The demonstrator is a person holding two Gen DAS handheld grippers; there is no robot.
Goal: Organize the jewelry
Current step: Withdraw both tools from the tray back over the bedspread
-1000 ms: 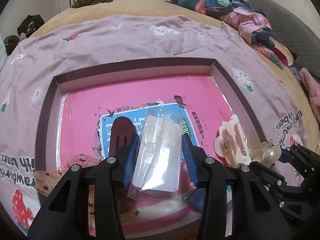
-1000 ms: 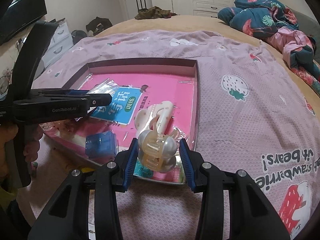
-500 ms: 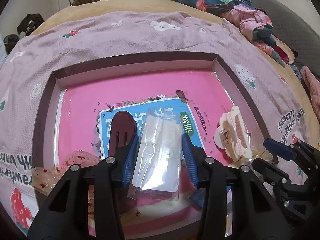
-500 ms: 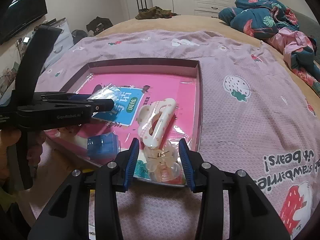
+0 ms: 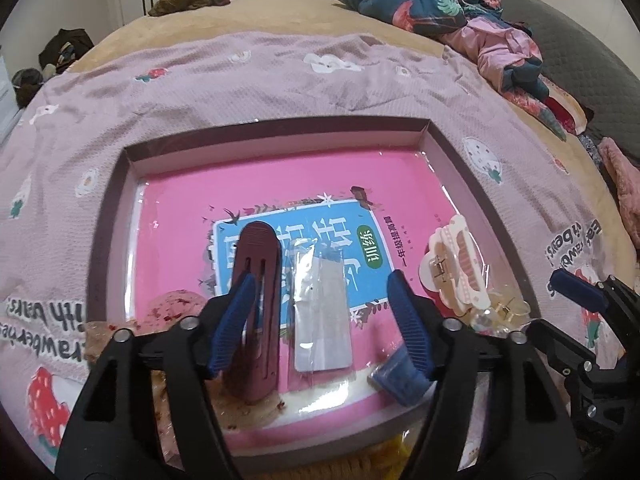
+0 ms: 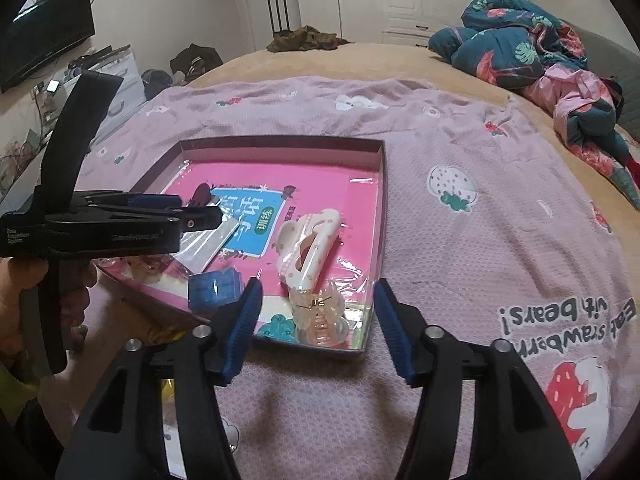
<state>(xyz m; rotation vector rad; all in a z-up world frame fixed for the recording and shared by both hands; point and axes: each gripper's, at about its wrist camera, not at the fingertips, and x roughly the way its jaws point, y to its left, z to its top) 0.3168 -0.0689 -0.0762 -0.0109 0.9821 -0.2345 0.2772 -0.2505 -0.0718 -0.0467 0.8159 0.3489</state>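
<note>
A shallow box (image 5: pixel 280 130) with a pink printed floor lies on the bed. In it lie a clear plastic sachet (image 5: pixel 322 312), a maroon hair clip (image 5: pixel 256 308), a white claw clip (image 5: pixel 454 270), a clear peach claw clip (image 6: pixel 320 316) and a small blue box (image 6: pixel 214 286). My left gripper (image 5: pixel 320 320) is open just above the sachet, which lies flat between its jaws. My right gripper (image 6: pixel 316 328) is open, just back from the peach clip at the box's near right corner.
The box (image 6: pixel 382 184) rests on a mauve strawberry-print blanket (image 6: pixel 500 220). A pile of bedding (image 6: pixel 540 52) lies at the far right. A speckled pink item (image 5: pixel 176 304) sits at the box's left near corner. A television (image 6: pixel 44 48) and clutter stand at the left.
My left gripper has opened and let the sachet drop flat into the box. My right gripper has opened, released the peach claw clip in the box corner and drawn back slightly.
</note>
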